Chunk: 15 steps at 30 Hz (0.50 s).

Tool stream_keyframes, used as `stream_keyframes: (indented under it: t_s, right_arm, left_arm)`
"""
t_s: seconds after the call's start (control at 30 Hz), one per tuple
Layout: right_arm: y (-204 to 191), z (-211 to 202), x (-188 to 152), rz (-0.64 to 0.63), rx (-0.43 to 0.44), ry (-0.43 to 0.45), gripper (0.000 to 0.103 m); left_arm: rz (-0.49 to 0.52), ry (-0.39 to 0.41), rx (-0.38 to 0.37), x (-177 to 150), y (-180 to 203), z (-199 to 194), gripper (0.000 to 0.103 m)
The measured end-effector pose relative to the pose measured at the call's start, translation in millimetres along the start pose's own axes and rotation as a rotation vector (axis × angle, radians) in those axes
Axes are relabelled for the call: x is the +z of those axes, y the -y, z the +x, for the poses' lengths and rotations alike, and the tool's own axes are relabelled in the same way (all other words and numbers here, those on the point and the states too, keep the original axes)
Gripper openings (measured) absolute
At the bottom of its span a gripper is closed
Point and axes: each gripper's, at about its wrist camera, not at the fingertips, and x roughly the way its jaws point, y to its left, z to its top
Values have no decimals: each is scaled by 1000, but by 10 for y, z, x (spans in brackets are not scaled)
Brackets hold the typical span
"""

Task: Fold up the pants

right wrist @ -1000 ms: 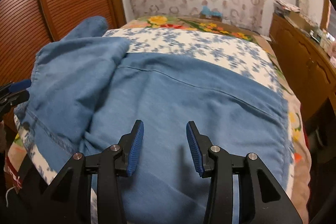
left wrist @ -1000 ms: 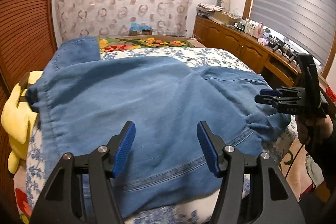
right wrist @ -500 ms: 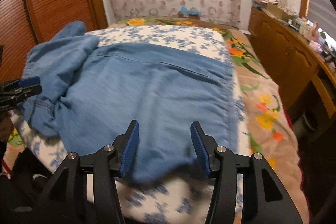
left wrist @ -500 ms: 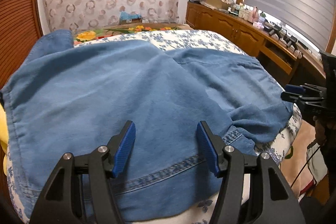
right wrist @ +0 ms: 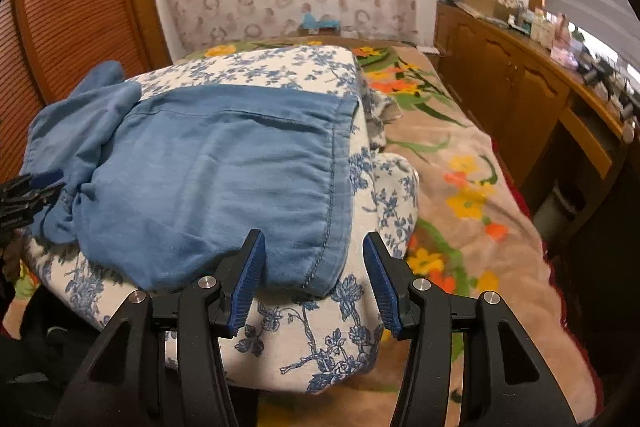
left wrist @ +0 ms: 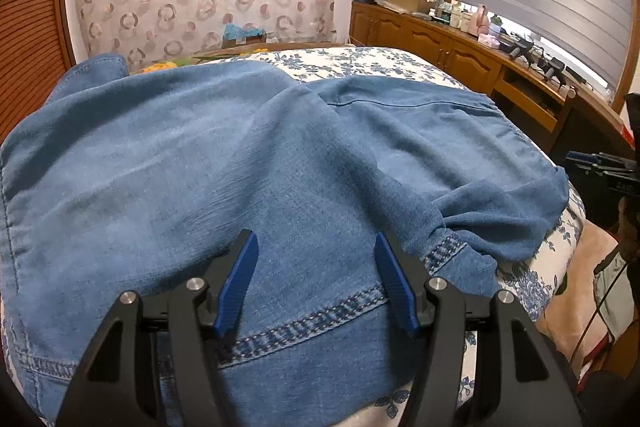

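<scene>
Your left gripper [left wrist: 316,275] has its blue-padded jaws spread wide apart with nothing between them, hovering just above the stitched hem band of the light blue denim pants [left wrist: 224,163]. Your right gripper [right wrist: 314,275] is likewise spread and empty, its jaws straddling the near corner of the same pants [right wrist: 208,179] where the seamed edge comes down toward you; whether the pads touch the cloth I cannot tell.

The pants lie spread across a white quilt printed with blue flowers [right wrist: 316,343], which sits on a beige blanket with orange and yellow flowers [right wrist: 460,171]. Their long axis seems to run across you, from one gripper to the other: in the left view the cloth stretches away to the right, ending in a bunched, rumpled end [left wrist: 500,223] close to where your right gripper shows at the frame edge. So the coming move likely turns on this: each gripper faces its own end, the right one nearest a clean corner, the left one over a broad hem with no corner between its jaws.

The far leg end bunches up near the slatted wooden door [right wrist: 76,7], and its edge is hard to trace. The near hem drops behind the left gripper's body, so how far it hangs over the quilt is hidden.
</scene>
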Motion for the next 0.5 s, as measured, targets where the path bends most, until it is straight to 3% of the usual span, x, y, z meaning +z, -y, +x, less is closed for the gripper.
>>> stream_keyframes:
  t_s: [0.27, 0.5]
  right_arm:
    - [-73, 160, -106, -16, -15, -42, 52]
    - [-102, 168, -165, -26, -34, -23, 52]
  left_arm:
    - [10, 8, -10, -39, -20, -44, 61]
    - [11, 11, -6, -72, -55, -142, 61]
